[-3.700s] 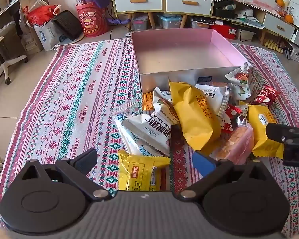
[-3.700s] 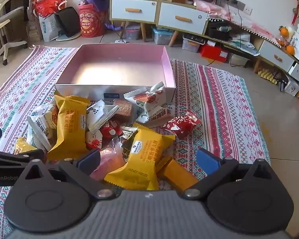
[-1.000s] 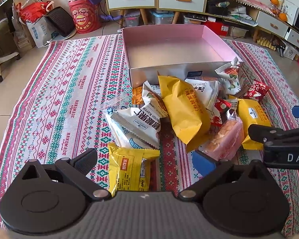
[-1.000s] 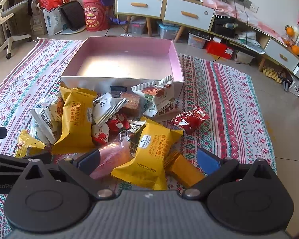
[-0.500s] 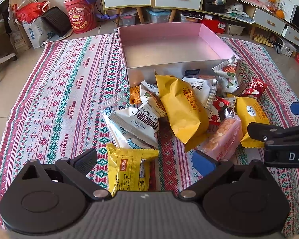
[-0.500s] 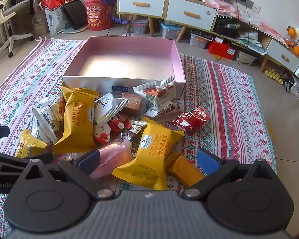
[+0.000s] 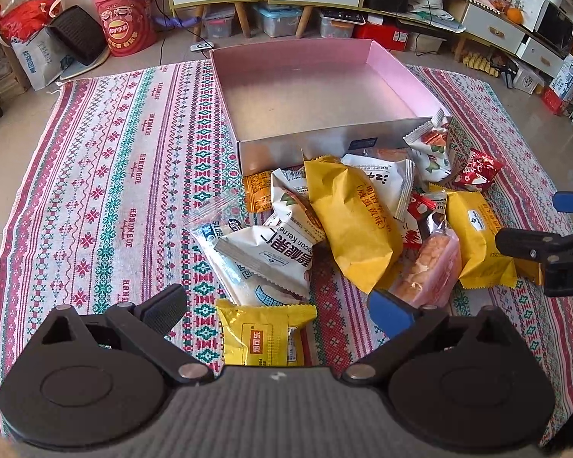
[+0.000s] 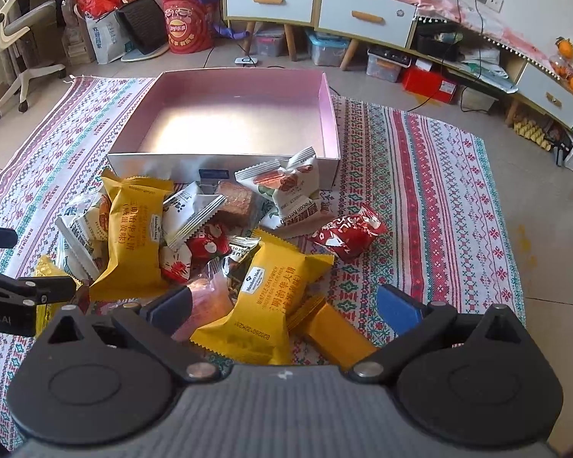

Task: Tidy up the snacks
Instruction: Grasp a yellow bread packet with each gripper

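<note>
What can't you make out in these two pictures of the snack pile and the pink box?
- Small yellow packet, left wrist view: its near end is hidden behind the left gripper body.
- Orange bar, right wrist view: its near end runs under the right gripper.
- Brown cake, right wrist view: mostly covered by neighbouring packets.
- Pink box, both views: its dark label is too small to read.

**Both tools open, nothing held**

The left black 2-finger tool [image 7: 277,311] points forward and down, its fingers spread wide and empty. The right black 2-finger tool [image 8: 284,307] is posed alike, fingers wide apart, and its tips [image 7: 531,229] show at the left view's right edge.
</note>
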Tool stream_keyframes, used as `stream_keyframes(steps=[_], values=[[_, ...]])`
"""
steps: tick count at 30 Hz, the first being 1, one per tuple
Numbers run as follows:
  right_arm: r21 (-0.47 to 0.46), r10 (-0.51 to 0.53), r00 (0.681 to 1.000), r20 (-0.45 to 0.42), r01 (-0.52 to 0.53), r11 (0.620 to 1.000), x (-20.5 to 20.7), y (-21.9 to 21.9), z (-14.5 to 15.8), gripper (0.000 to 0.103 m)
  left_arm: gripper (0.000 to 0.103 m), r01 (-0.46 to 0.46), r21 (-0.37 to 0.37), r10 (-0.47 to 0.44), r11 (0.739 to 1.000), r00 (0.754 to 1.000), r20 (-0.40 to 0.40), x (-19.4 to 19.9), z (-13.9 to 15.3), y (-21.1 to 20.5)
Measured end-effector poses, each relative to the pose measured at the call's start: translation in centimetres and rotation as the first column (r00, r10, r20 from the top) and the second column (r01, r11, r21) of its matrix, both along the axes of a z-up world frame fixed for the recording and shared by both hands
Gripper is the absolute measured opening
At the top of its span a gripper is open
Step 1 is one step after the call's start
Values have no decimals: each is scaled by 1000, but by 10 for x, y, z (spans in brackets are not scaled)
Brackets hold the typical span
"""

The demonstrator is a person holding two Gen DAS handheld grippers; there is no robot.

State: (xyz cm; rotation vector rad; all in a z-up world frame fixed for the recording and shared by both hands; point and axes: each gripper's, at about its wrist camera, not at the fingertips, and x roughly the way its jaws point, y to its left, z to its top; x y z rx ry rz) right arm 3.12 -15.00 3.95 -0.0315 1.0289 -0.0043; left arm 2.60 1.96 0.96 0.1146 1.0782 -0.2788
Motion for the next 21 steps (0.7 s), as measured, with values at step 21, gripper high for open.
stream_keyframes(steps=[21], values=[[288, 9, 984, -177, 43, 957, 36, -26, -28, 71, 81, 8, -327, -51, 945, 991, -125, 35, -1, 6]])
